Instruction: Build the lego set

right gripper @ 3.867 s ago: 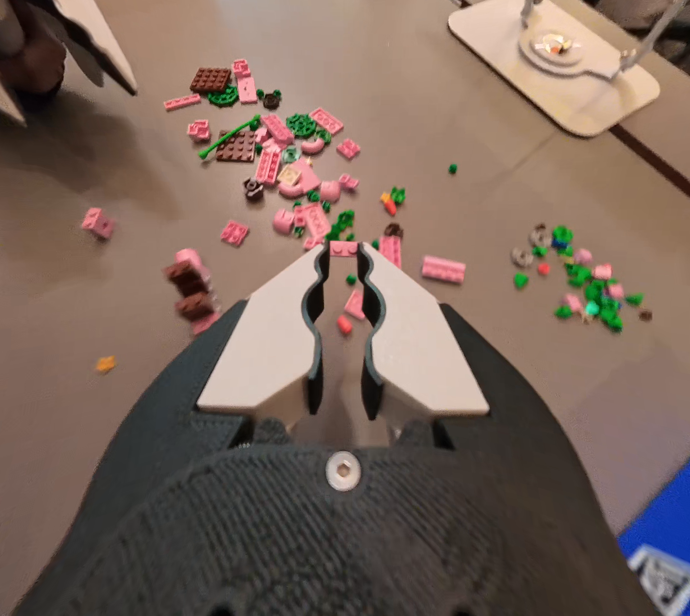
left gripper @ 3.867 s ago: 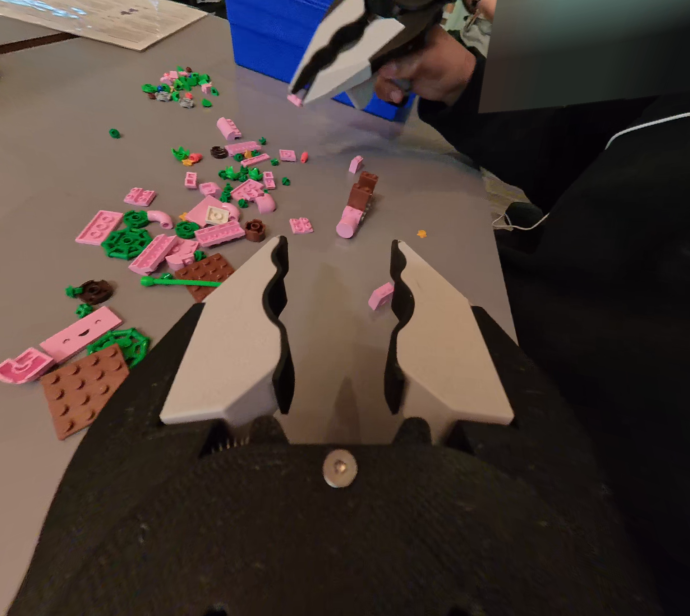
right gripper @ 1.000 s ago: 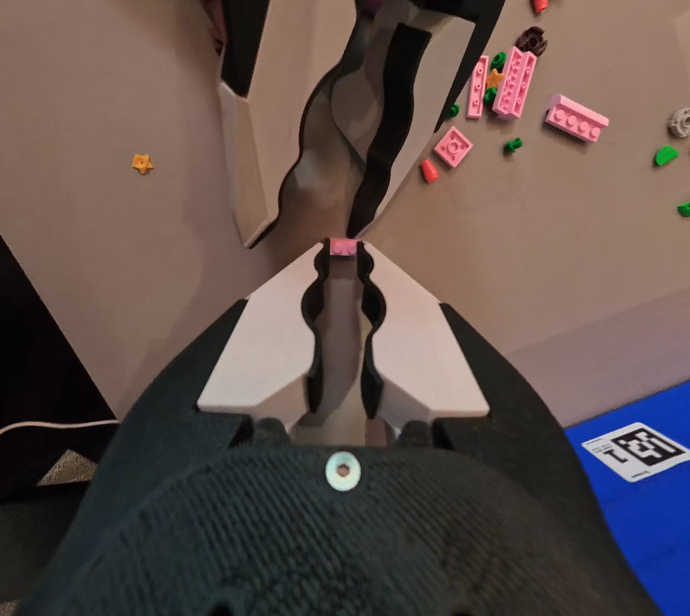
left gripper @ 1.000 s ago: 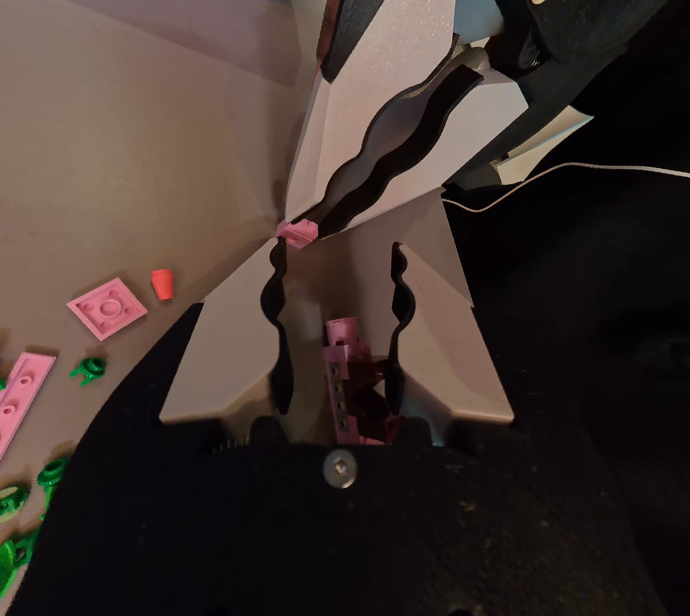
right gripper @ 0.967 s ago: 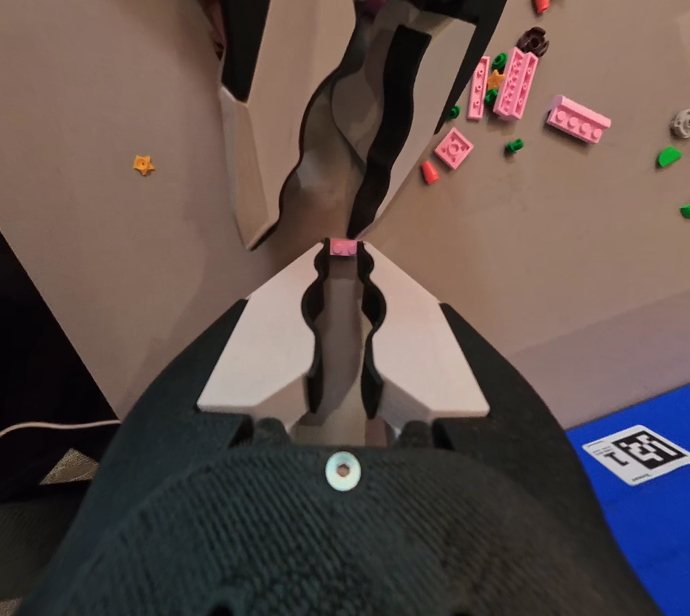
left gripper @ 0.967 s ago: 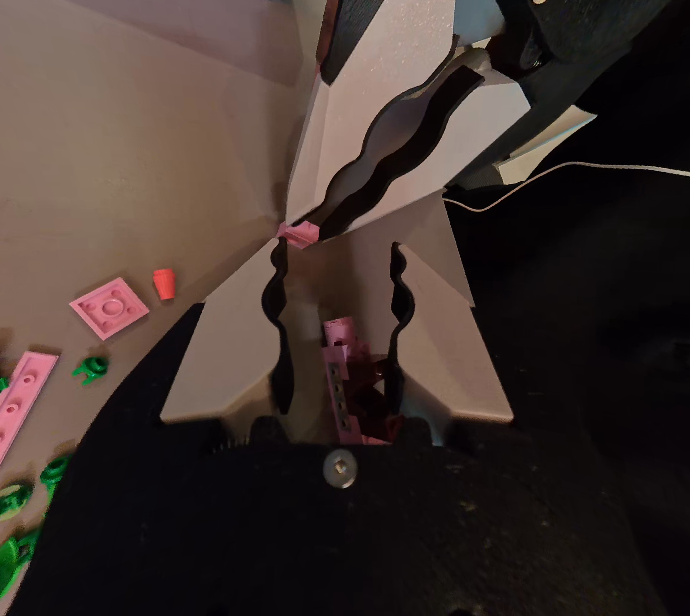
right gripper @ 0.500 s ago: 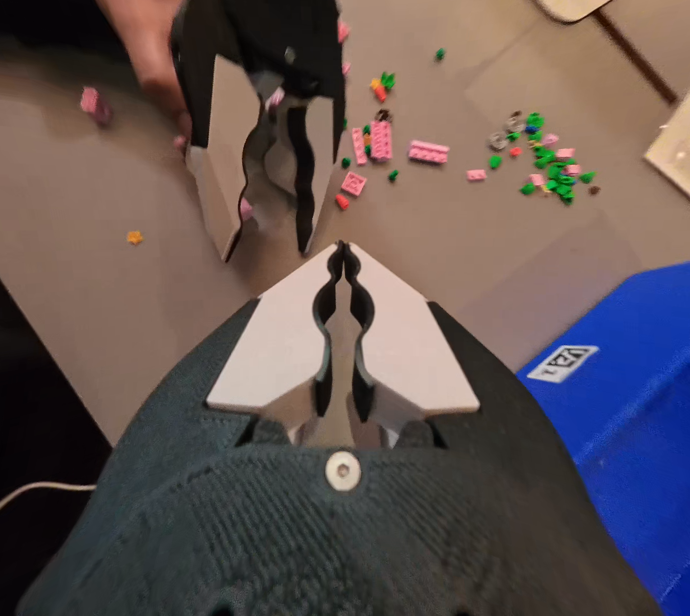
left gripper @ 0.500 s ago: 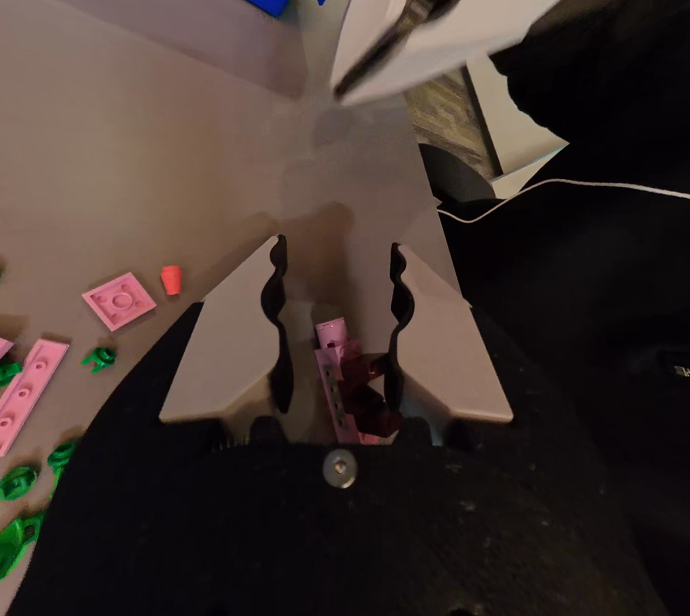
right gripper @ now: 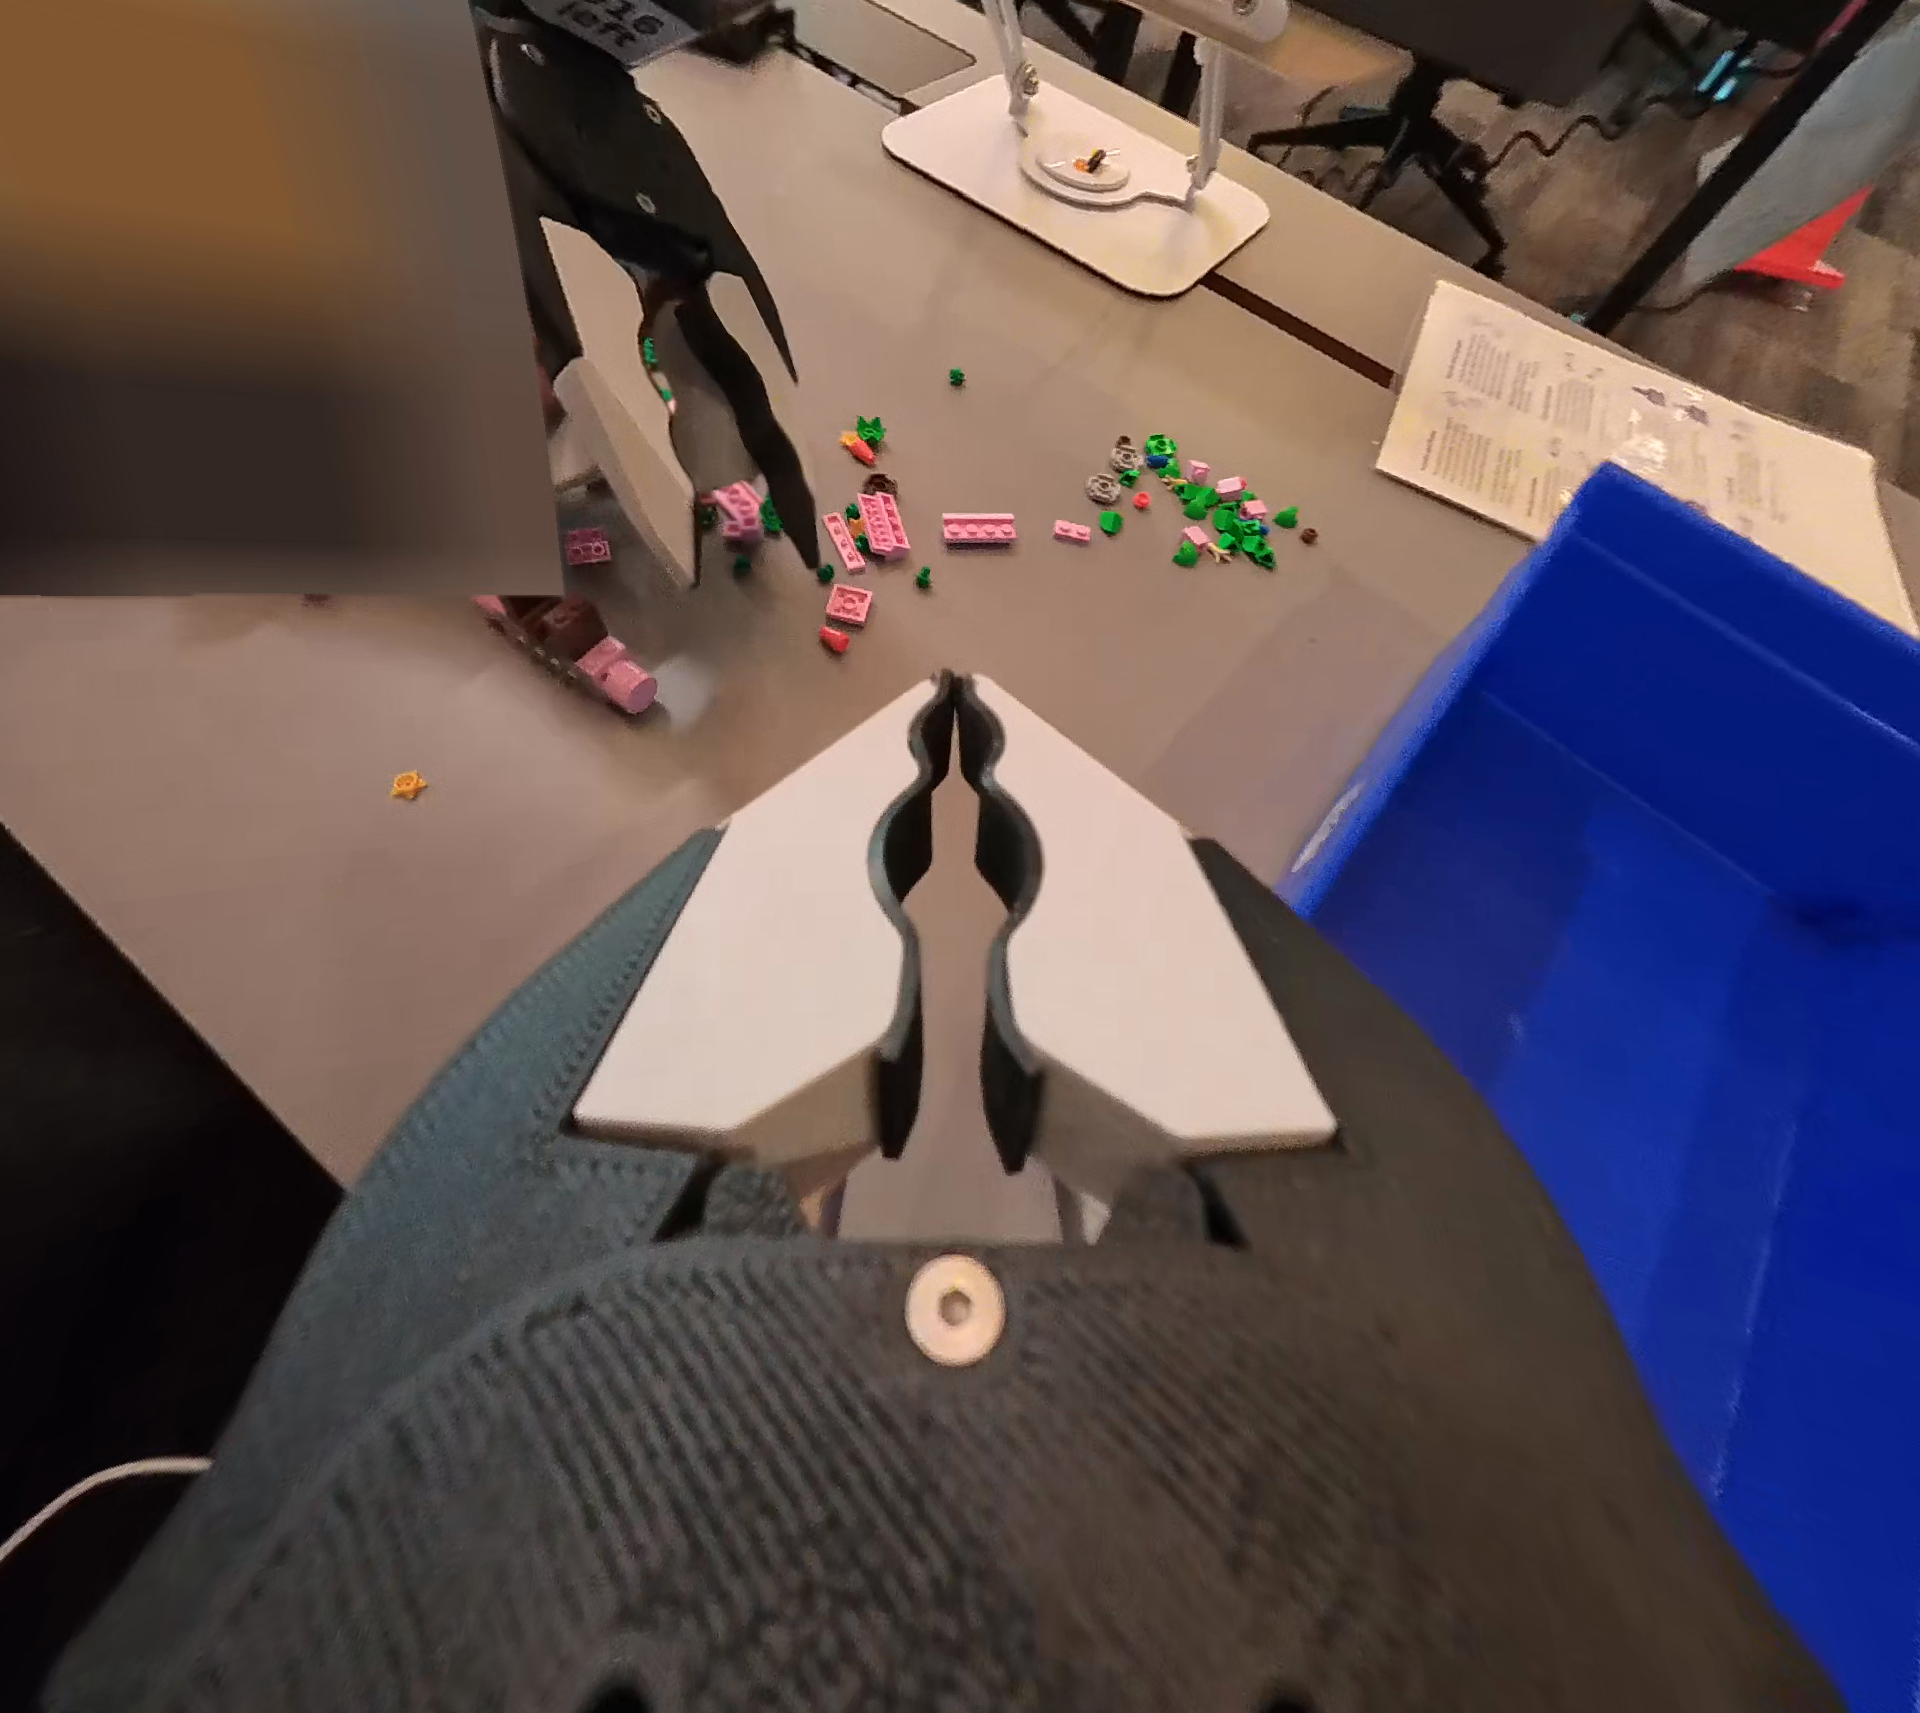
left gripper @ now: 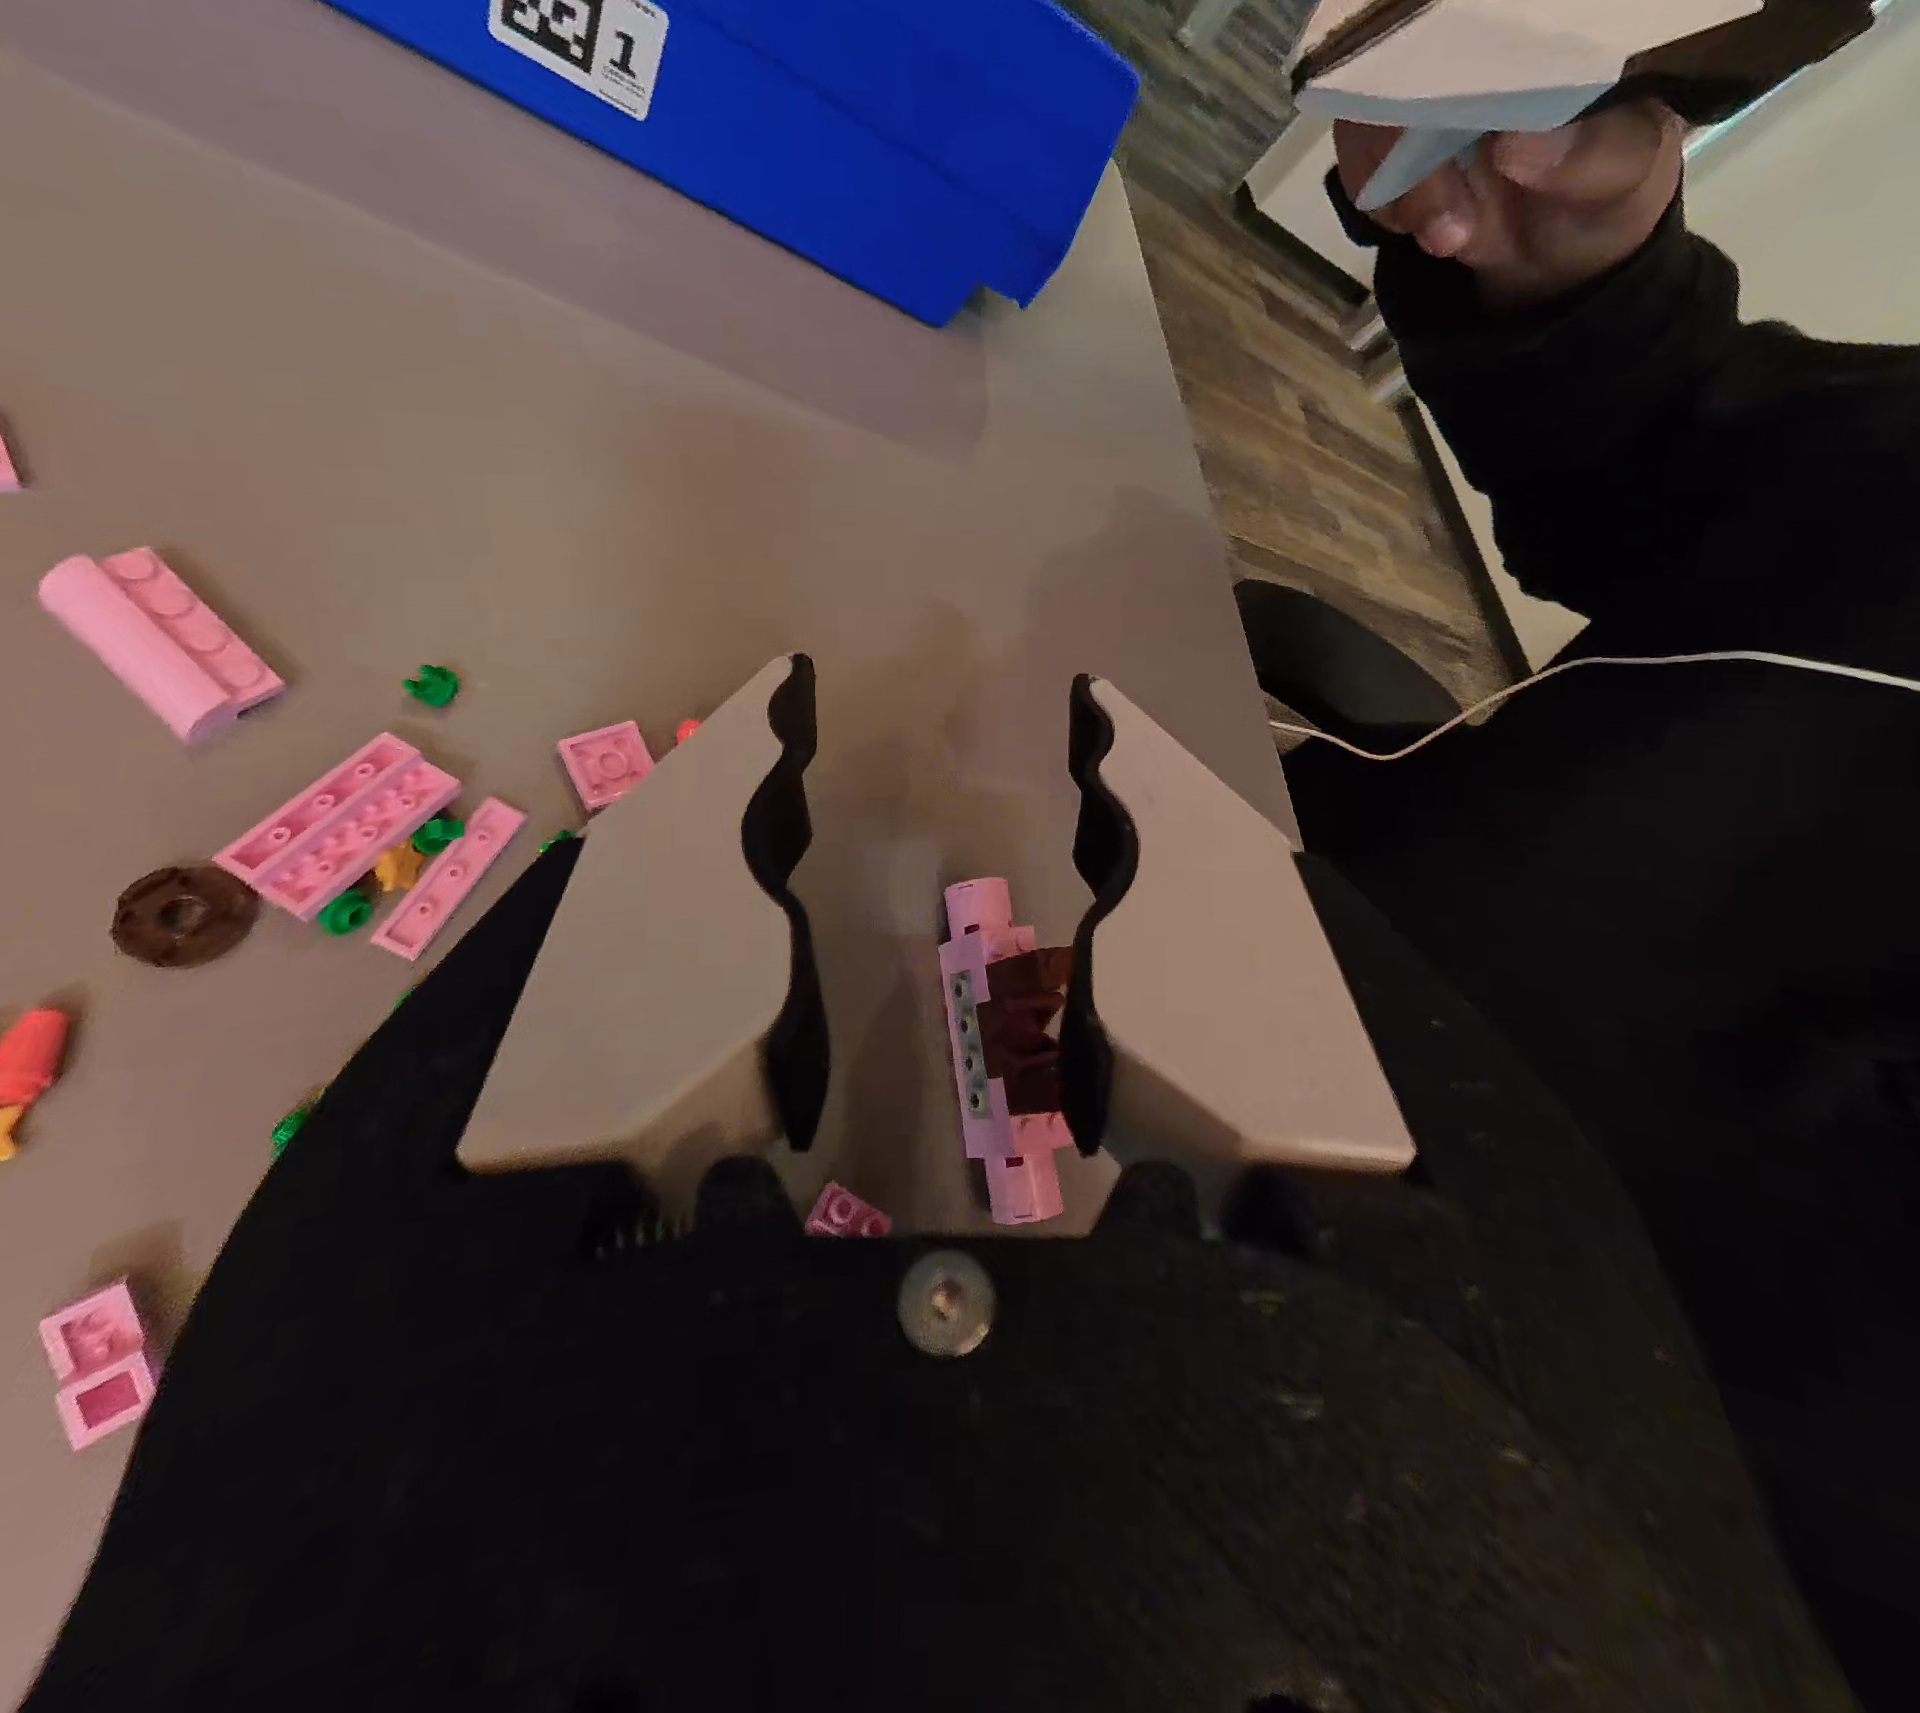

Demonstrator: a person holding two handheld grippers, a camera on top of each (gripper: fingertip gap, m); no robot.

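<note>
A pink and brown brick assembly (left gripper: pixel 1003 1040) lies on the grey table (left gripper: pixel 623 468) near its edge. In the left wrist view it shows low between my fingers, beside the right pad. My left gripper (left gripper: pixel 938 674) is open and hovers over it without gripping it. The right wrist view shows that gripper (right gripper: pixel 748 567) pointing down at the table, with the assembly (right gripper: pixel 582 645) just beside it. My right gripper (right gripper: pixel 951 681) is shut with nothing between its tips. It is raised off the table and shows at the upper right of the left wrist view (left gripper: pixel 1309 84). A small pink piece (left gripper: pixel 847 1211) lies under my left gripper.
A blue bin (left gripper: pixel 727 53) stands at the table's corner, also in the right wrist view (right gripper: pixel 1662 936). Loose pink, green and brown pieces (right gripper: pixel 1195 510) are scattered across the table. A white stand (right gripper: pixel 1081 209) and a paper sheet (right gripper: pixel 1621 416) sit at the back.
The right gripper, which held a small pink piece at the left gripper's fingertip, has pulled up and away and is now shut and empty. The left gripper stays open over the assembly.
</note>
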